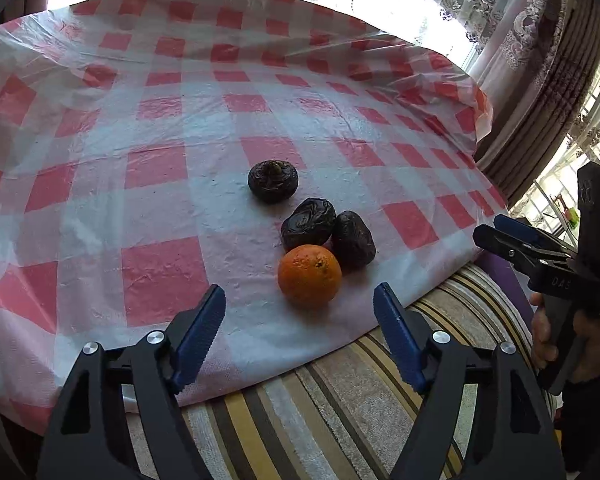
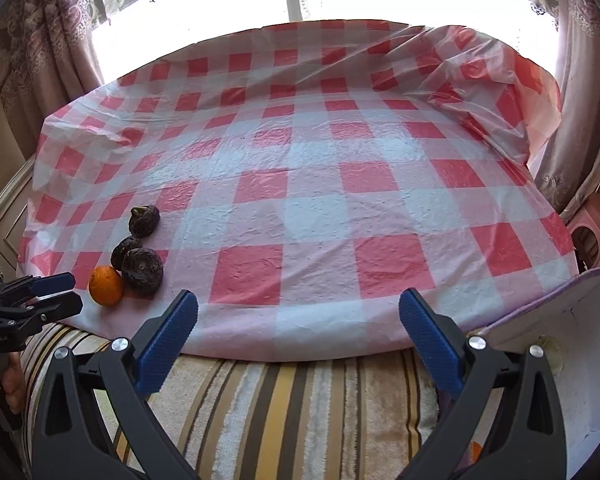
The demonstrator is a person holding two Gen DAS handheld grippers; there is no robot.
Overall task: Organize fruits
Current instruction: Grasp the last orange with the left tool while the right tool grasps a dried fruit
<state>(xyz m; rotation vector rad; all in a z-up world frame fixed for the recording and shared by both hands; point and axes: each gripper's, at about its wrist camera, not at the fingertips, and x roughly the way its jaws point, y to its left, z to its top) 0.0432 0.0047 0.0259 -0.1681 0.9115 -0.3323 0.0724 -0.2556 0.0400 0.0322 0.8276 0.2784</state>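
The left gripper (image 1: 300, 312), jaws apart and empty, lines up on the orange (image 1: 309, 275) beside three dark fruits (image 1: 314, 224) near the checked cloth's (image 1: 160, 128) front edge; the right gripper (image 2: 298, 328) hovers, jaws wide, holding nothing.

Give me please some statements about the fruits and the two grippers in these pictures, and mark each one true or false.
1. One orange lies on the checked tablecloth. True.
2. There are five dark fruits. False: there are three dark wrinkled fruits.
3. The left gripper holds the orange. False: its jaws stand open and empty, with the orange ahead of them.
4. The right gripper is open and empty. True.
5. The orange lies at the far edge of the cloth. False: it lies near the near edge, beside two of the dark fruits.
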